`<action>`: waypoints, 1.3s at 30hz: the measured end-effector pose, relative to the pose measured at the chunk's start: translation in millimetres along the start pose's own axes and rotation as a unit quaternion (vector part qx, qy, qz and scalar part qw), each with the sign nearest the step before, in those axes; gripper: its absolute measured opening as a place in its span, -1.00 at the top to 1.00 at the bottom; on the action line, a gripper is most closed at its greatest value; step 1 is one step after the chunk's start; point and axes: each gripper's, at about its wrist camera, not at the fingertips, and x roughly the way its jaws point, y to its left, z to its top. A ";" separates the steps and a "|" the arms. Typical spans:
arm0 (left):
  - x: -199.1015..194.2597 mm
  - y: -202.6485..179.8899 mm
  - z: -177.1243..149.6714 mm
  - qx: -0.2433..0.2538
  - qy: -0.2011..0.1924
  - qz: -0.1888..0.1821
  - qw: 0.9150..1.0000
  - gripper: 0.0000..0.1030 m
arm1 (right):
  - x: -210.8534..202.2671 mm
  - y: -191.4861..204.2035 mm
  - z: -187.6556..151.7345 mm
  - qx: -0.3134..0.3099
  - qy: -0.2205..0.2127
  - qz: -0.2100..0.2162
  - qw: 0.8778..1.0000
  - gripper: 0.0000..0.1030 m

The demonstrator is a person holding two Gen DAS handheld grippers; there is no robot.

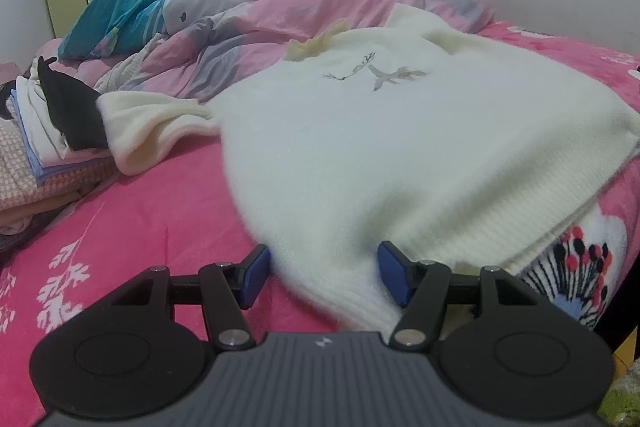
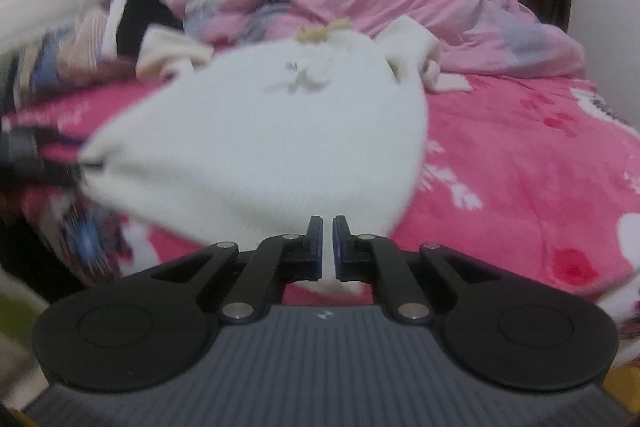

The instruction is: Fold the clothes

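Cream sweater (image 1: 360, 131) flat on pink bedsheet (image 1: 140, 227), long axis hem-to-collar, running away from both grippers. L gripper (image 1: 320, 277) wide, straddling hem. R gripper (image 2: 328, 247) pinched on hem.

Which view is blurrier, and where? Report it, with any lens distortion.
Right wrist view: motion blur smears the cream knitted sweater and the stacked clothes at left, while the right gripper stays sharp. Left wrist view: mostly crisp, sweater hem slightly soft near the left gripper. Both show fisheye bending and dark corners.
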 end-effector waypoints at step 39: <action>-18.4 -70.1 21.5 0.038 -0.037 -0.195 0.979 0.96 | 141.9 50.3 44.1 0.078 0.090 0.050 0.992 0.87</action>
